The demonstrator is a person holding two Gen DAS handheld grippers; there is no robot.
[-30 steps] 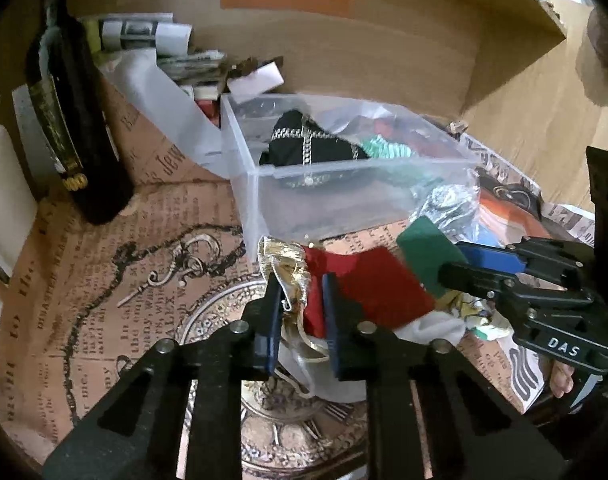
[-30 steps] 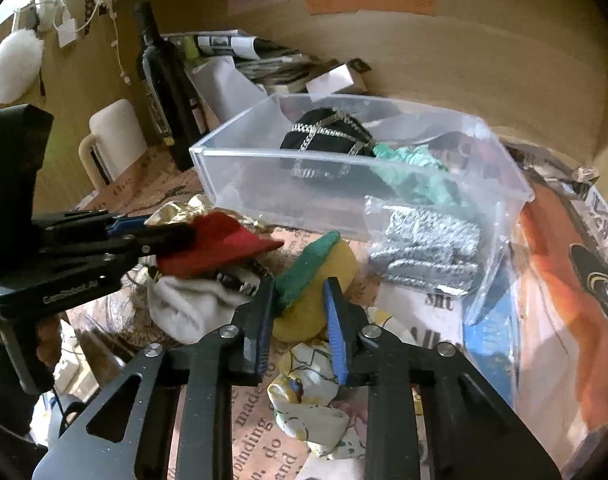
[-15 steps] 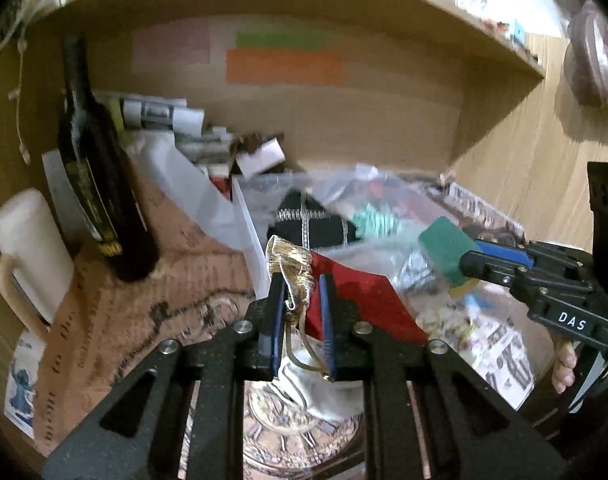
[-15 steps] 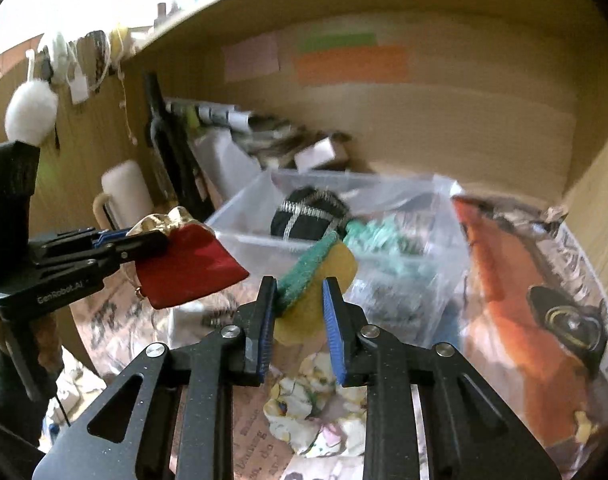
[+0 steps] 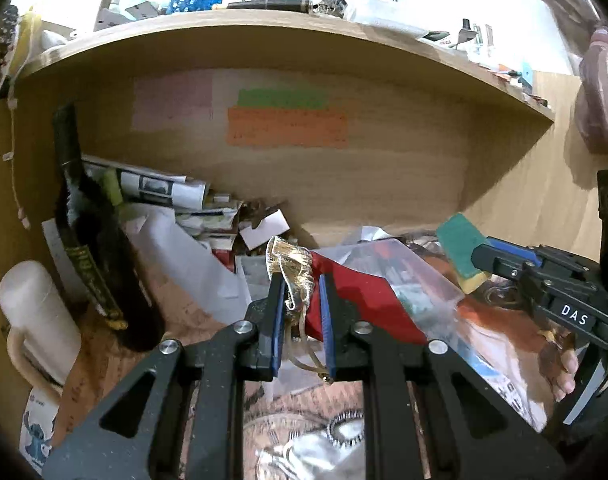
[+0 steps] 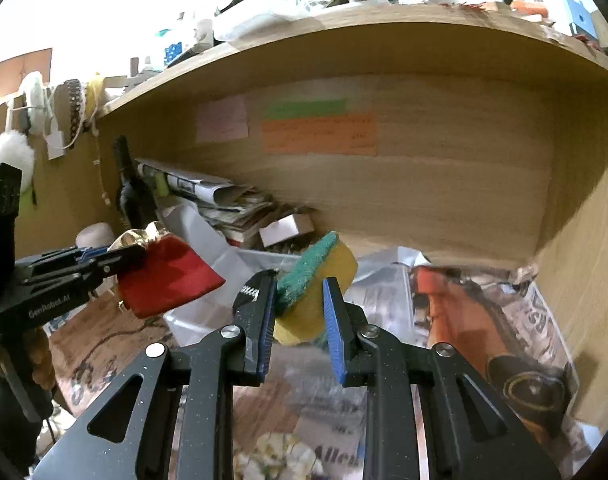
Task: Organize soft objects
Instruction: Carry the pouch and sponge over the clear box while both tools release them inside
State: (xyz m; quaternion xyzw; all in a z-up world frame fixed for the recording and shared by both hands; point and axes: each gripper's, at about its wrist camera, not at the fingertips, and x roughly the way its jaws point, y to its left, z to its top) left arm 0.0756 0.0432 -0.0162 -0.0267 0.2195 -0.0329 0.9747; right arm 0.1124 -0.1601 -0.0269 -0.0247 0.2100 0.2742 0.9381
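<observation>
The left gripper grasps the red pouch by its gold neck; the right gripper clamps the sponge. Carry both over the clear bin ahead of the fingers, then release low.

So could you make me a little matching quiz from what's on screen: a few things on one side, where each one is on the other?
Things:
1. red cloth pouch with gold trim
2. yellow sponge with green scrub pad
3. dark glass bottle
4. orange paper note

Places:
A. stuck on the wooden back wall
B. clamped in the left tool
C. standing at the left, beside a cream mug
D. clamped in the right tool

Pairs: 1-B, 2-D, 3-C, 4-A
</observation>
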